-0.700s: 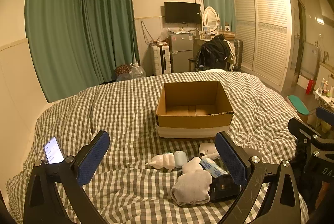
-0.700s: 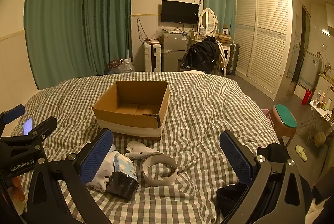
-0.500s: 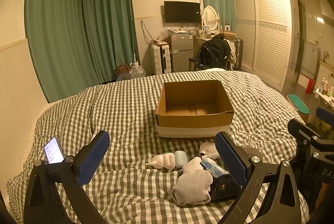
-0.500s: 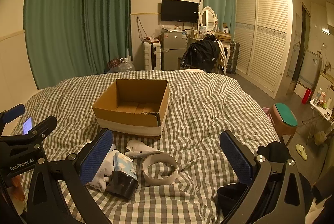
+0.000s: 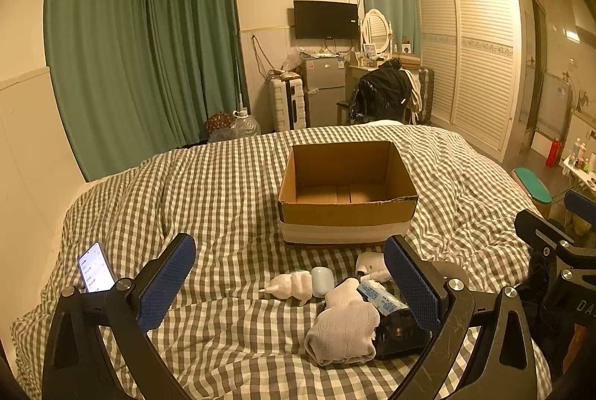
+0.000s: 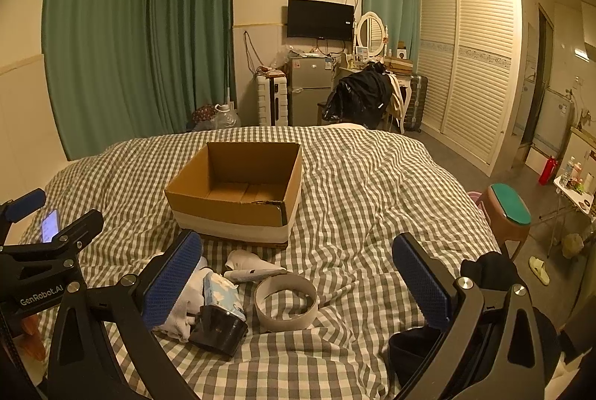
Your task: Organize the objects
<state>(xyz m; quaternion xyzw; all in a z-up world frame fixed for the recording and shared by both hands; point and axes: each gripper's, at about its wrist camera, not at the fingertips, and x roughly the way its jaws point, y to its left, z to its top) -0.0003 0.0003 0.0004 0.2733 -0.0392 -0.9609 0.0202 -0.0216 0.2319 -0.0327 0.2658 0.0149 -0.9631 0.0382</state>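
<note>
Hovering over a bed covered in a green-and-white checked duvet (image 5: 208,198), the left gripper (image 5: 290,282) has its jaws spread wide with nothing between the blue pads. Straight ahead of it, beyond the fingertips, sits an open cardboard box (image 5: 346,210), empty as far as its floor shows. Between the jaws and closer in lies a small pile: a white ridged plastic piece (image 5: 292,286) touching a pale blue oval case (image 5: 322,280), a bunched white sock (image 5: 344,325) near the right finger, a blue-and-white tissue packet (image 5: 380,297) resting on a black container (image 5: 396,334), and a white tube-like item (image 5: 370,262) just behind them, partly hidden by the right finger. A lit phone (image 5: 96,267) lies just outside the left finger. The other gripper's black frame shows at the far right edge.

From the right wrist view, the right gripper (image 6: 296,275) likewise has its jaws fully spread, pinching nothing. The cardboard box (image 6: 238,210) stands ahead and slightly left of it. Between its fingers lies a wide roll of tape (image 6: 286,303) on the duvet (image 6: 372,198), with the white tube-like item (image 6: 247,264) just beyond. The tissue packet (image 6: 221,292), black container (image 6: 218,327) and white sock (image 6: 182,310) crowd against the left finger. A dark bundle of cloth (image 6: 413,347) sits under the right finger. The phone (image 6: 50,224) glows behind the left gripper's frame at the far left.
</note>
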